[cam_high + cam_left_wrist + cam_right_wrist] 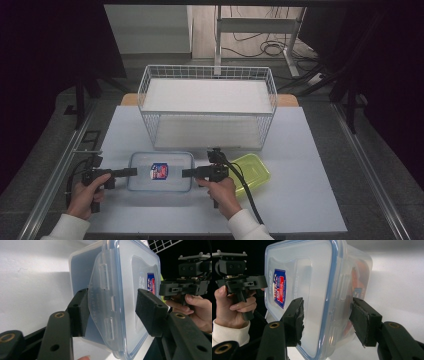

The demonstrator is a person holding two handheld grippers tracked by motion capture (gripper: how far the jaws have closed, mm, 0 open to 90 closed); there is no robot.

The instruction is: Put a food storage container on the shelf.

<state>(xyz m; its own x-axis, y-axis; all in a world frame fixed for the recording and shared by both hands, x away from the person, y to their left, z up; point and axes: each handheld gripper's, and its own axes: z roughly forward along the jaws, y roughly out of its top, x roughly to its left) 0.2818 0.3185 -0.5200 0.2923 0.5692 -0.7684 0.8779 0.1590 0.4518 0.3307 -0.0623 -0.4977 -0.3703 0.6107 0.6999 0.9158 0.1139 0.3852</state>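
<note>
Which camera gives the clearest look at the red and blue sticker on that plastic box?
The right gripper view: the sticker is large and unobstructed on the lid. The left gripper view catches a sliver of it; the high view shows it tiny.

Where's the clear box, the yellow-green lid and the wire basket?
clear box (172, 182): high view, near edge of its lid.
yellow-green lid (256, 170): high view, its middle.
wire basket (207, 114): high view, front rim.

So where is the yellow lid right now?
In the high view, the yellow lid lies flat on the table, on the right, beside the clear box and just behind the right gripper.
</note>
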